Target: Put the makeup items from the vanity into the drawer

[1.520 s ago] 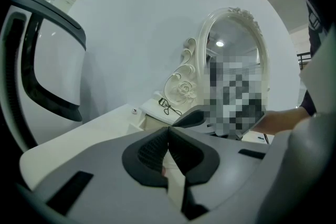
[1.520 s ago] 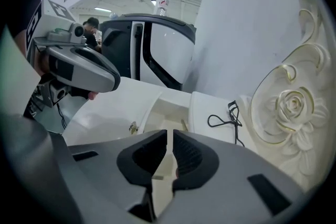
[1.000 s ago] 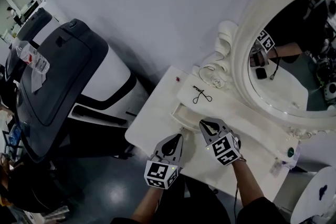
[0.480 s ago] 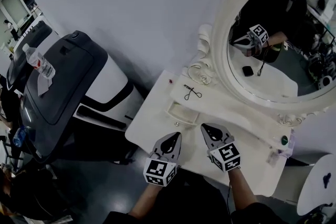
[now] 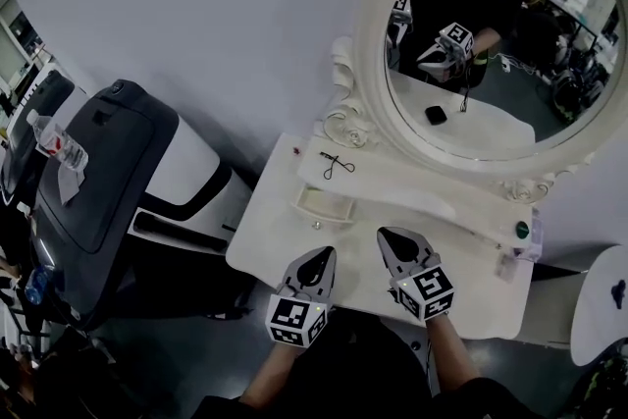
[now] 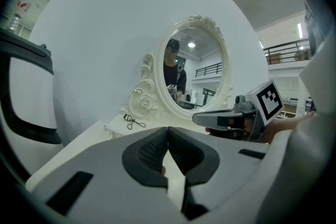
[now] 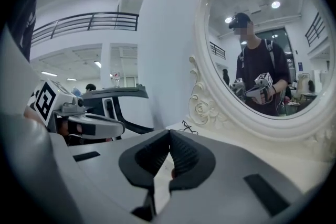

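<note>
Holding both tools side by side above the near edge of the white vanity (image 5: pixel 275 231), a person points them toward the oval mirror (image 5: pixel 471 34), tips dipped slightly below level and marker cubes turned up to the head camera. Bare forearms rise from the bottom of the head view, the R one nearer the vanity's middle.

The left gripper (image 5: pixel 318 260) has its jaws pressed together tip to tip w/ nothing btwn them. The right gripper (image 5: pixel 394 240), a little further fwd, is closed the same way, also empty.

The eyelash curler (image 5: pixel 337 164) lies flat on the raised shelf (image 5: pixel 422 196) at the mirror's foot, at its left end nr the carved scrollwork, well apart from both tools. Just in front of it and lower, a small drawer (image 5: pixel 326 204) stands pulled out.

At the vanity's far R end sit a small green item (image 5: pixel 522 230) and a clear one (image 5: pixel 510 262), both too small to identify. Left of the vanity stands a large dark-and-white machine (image 5: pixel 108 182) w/ a water bottle (image 5: pixel 59 144) on top.
</note>
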{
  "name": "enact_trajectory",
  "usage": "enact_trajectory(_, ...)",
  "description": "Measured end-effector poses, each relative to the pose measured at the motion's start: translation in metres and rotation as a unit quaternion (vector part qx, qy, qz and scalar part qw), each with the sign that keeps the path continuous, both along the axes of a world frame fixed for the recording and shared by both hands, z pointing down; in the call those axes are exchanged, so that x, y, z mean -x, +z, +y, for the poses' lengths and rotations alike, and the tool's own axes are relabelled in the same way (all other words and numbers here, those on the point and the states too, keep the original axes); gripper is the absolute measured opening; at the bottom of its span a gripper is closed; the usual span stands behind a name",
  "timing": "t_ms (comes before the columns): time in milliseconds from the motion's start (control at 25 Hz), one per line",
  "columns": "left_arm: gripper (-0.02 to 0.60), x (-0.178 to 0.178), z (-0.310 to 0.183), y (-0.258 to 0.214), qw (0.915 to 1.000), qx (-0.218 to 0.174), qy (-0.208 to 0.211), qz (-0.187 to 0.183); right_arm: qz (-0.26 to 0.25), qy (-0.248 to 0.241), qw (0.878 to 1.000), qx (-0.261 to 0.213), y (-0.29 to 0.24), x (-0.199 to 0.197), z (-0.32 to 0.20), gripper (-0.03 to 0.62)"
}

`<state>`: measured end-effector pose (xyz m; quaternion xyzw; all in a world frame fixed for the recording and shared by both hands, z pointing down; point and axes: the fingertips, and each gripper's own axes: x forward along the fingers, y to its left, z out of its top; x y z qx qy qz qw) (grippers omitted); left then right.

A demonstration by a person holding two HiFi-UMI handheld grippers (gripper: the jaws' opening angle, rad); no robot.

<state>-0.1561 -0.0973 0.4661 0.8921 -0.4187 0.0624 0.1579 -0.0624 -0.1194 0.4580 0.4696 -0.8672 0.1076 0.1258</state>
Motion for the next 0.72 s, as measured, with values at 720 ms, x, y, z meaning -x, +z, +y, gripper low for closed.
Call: enact_trajectory(720,0.015,-0.124,0.024,0.026,0.9948,0.025,0.090,-0.039,-0.063,0.115,0.991,0.012,0.019,-0.143,0.043,0.023)
